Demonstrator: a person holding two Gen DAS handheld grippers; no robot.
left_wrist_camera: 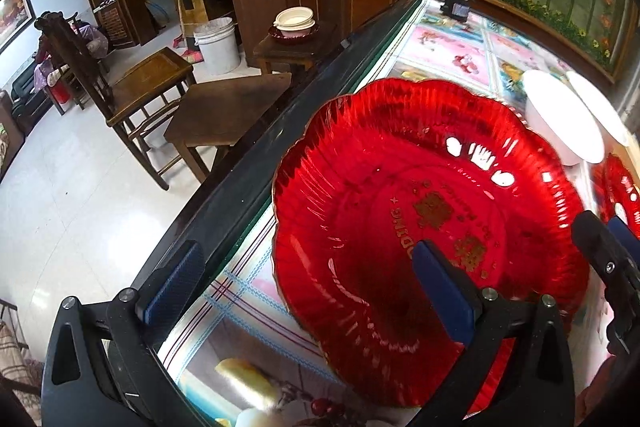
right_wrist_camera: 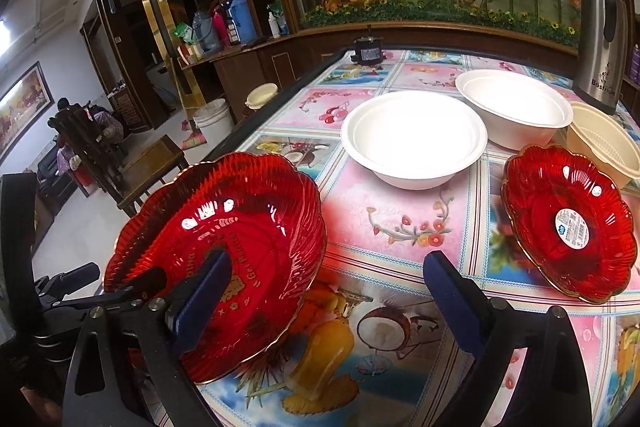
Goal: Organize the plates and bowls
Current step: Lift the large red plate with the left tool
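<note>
A red scalloped plate (left_wrist_camera: 400, 211) lies near the table's left edge; it also shows in the right wrist view (right_wrist_camera: 240, 227). My left gripper (left_wrist_camera: 304, 287) is open, its right finger over the plate and its left finger over the table edge. My right gripper (right_wrist_camera: 332, 303) is open, its left finger over the same plate's near side. A second red plate with a sticker (right_wrist_camera: 568, 223) lies at the right. Two white bowls (right_wrist_camera: 412, 139) (right_wrist_camera: 516, 107) stand behind. A beige basket bowl (right_wrist_camera: 608, 147) stands at far right.
The table (right_wrist_camera: 400, 227) has a flowered cloth and a dark left rim. A steel thermos jug (right_wrist_camera: 600, 35) stands at back right and a small black device (right_wrist_camera: 366, 51) at the far edge. Wooden chairs (left_wrist_camera: 152, 83) and a side table with bowls (left_wrist_camera: 296, 23) stand left.
</note>
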